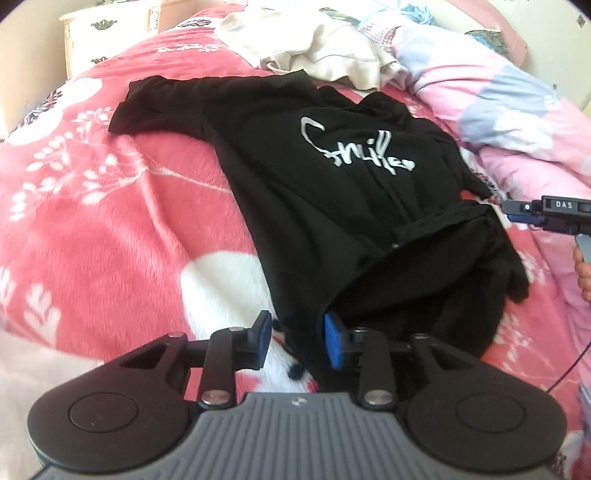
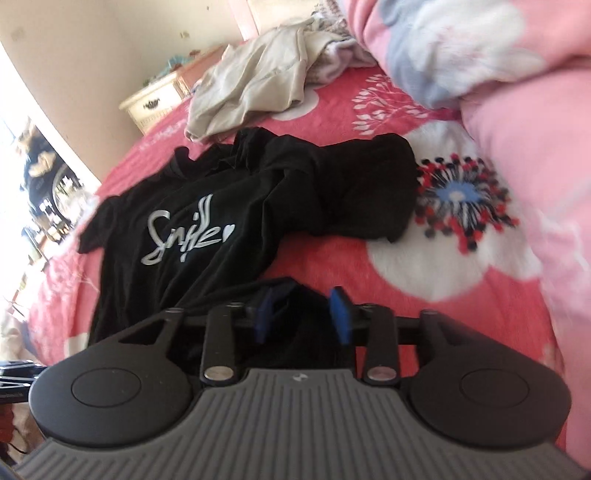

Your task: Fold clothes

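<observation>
1. Left wrist view: black T-shirt (image 1: 332, 192) lies on a pink floral blanket (image 1: 110, 229), white script print facing up, one sleeve spread flat to the upper left.
2. Shirt's lower part is bunched and folded over near the bottom of the frame.
3. Left gripper (image 1: 299, 338) has its jaws apart; the shirt's hem edge sits between them and by the right blue pad, but the pads are not pressing on it.
4. Right gripper (image 1: 517, 212) pokes in from the right edge, beside the shirt's side; its jaws are not readable from here. Part of a hand (image 1: 583, 273) shows below it.
5. Beige garment (image 1: 317, 44) is crumpled past the shirt's collar; pink quilt (image 1: 517, 96) is heaped at the upper right; a cream dresser (image 1: 103, 33) stands top left.
6. Right wrist view: same shirt (image 2: 229, 206) in the centre-left, print upward, other sleeve rumpled toward a flower pattern on the blanket (image 2: 424, 258).
7. Right gripper (image 2: 304, 315) has its jaws parted over a dark fold of shirt; the fabric lies between the pads and is not clamped.
8. Beige garment (image 2: 251, 92) lies beyond the shirt, the quilt (image 2: 498, 74) at right, the dresser (image 2: 155, 99) at upper left.
</observation>
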`<action>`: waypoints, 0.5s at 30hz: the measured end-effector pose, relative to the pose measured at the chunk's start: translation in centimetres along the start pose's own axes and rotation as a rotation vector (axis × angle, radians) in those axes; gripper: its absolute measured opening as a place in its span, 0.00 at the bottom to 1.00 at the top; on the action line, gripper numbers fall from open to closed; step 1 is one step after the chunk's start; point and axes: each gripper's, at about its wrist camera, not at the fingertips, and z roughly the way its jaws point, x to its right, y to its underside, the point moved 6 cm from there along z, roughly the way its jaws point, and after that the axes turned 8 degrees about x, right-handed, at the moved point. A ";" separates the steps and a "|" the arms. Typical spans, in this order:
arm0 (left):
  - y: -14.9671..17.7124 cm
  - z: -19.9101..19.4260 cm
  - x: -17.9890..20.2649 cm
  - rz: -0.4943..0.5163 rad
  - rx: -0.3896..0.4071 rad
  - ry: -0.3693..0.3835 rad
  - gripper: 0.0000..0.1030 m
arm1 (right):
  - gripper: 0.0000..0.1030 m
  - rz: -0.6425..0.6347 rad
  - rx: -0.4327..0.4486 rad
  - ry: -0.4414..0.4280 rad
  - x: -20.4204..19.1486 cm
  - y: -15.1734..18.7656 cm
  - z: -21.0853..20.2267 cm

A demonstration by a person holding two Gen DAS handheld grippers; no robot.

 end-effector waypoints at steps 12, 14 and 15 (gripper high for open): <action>4.6 0.4 1.8 -0.063 -0.140 0.056 0.47 | 0.54 0.322 -0.137 0.007 2.9 7.5 -2.4; 5.1 0.7 2.3 -0.058 -0.144 0.040 0.29 | 0.51 0.298 -0.136 0.009 2.1 7.8 -2.2; 5.3 0.8 2.5 -0.058 -0.146 0.034 0.20 | 0.44 0.279 -0.140 0.014 1.7 8.0 -2.1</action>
